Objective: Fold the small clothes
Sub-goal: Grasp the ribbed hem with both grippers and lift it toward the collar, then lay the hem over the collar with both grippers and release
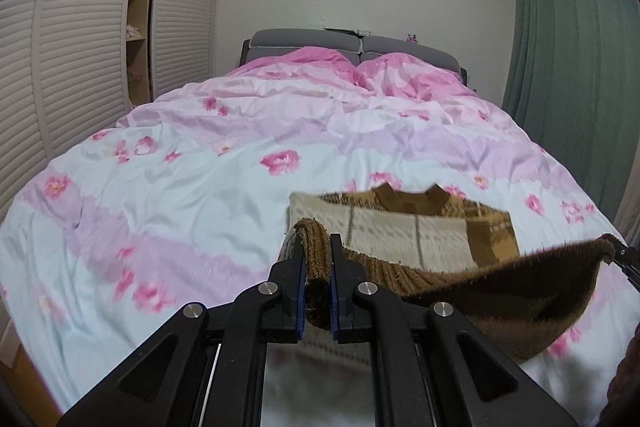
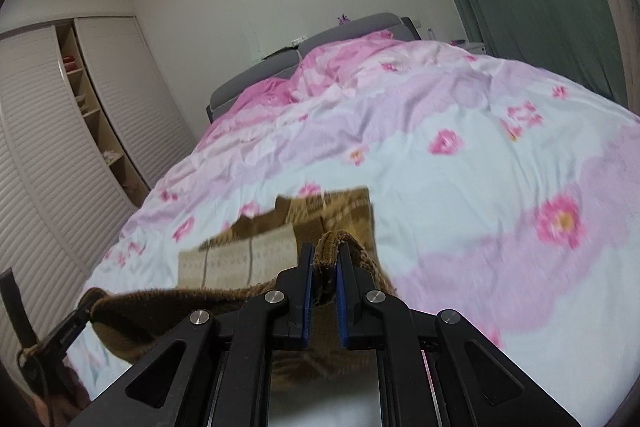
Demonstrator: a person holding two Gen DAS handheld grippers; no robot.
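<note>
A small brown-and-cream checked knitted sweater (image 1: pixel 420 239) is held by its ribbed hem above the pink floral-quilted bed (image 1: pixel 200 195), the left gripper (image 1: pixel 318 267) and right gripper (image 2: pixel 325 267) each clamped on a corner, which are best carried level and evenly toward the collar.

Left wrist view: taken low over the foot of the bed (image 1: pixel 192 187), looking straight along it toward the grey headboard (image 1: pixel 304 41), with the wardrobe (image 1: pixel 80 47) to the left of the bed. Right wrist view: equally close to the foot of the bed (image 2: pixel 480 187), rolled and angled left toward the headboard (image 2: pixel 352 27). Both views share the bed, headboard and wardrobe (image 2: pixel 48 147).
</note>
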